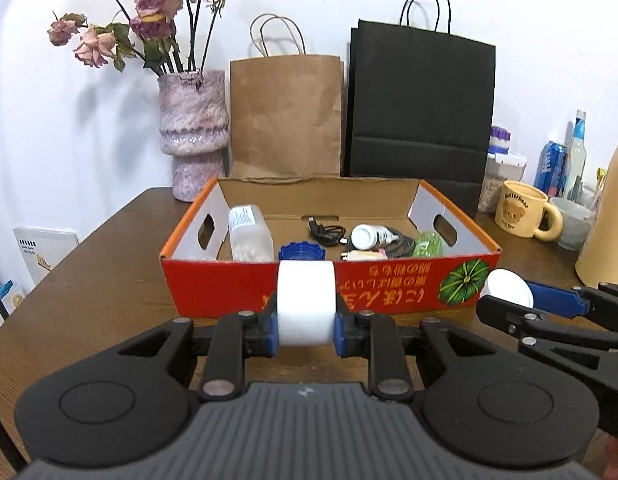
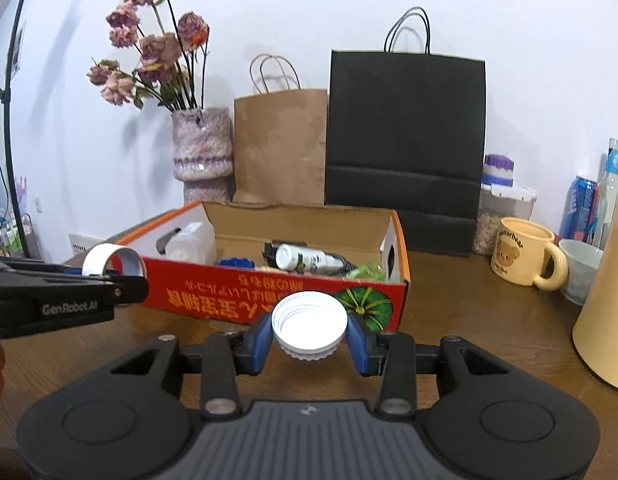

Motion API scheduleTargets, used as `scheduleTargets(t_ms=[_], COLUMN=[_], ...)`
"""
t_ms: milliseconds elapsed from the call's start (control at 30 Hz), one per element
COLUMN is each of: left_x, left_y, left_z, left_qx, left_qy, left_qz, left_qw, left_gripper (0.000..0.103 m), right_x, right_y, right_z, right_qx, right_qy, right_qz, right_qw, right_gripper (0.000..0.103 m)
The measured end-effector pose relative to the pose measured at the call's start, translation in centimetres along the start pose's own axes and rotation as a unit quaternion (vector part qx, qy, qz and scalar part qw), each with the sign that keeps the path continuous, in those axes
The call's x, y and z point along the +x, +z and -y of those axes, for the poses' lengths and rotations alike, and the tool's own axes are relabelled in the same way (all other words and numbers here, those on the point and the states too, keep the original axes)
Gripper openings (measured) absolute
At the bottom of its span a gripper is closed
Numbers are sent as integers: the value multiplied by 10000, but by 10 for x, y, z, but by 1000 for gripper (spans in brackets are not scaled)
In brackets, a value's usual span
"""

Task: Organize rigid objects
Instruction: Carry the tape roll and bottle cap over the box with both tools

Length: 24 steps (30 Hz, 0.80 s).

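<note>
left gripper [image 1: 305, 330]: jaws pinching smooth white tape roll [image 1: 305, 305] | right gripper [image 2: 309, 342]: jaws pinching ribbed round white lid [image 2: 309, 325] | cardboard box [image 1: 329, 284] on wooden counter [image 1: 101, 300]

Cream jug [image 2: 605, 312] cut off by right edge

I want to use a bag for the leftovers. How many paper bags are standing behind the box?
2: a brown bag against the wall beside the vase, and a black bag to its right. Another could be hidden behind them.
</note>
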State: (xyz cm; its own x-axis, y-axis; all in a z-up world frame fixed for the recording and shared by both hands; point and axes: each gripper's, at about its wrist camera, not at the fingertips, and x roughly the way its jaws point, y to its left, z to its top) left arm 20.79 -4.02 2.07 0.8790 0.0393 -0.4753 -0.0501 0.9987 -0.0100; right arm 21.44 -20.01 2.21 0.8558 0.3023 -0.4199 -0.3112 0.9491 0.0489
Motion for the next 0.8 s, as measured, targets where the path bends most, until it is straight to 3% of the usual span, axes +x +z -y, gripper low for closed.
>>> scheduleTargets(t_ms=[467,800], left_x=[-5,23], left_y=[37,58], left_z=[-4,-12], left_qx=[-117,-398], left_qy=[-93,50], left_qz=[378,413], left_qw=[9992,9983], left_gripper=[25,25], right_x=[1,30], right_y=[35,55], right_z=[-14,-15], right_qx=[132,318], right_qy=[25,-9], right_qz=[348,363], right_qw=[9993,9988], right_gripper=[39,39])
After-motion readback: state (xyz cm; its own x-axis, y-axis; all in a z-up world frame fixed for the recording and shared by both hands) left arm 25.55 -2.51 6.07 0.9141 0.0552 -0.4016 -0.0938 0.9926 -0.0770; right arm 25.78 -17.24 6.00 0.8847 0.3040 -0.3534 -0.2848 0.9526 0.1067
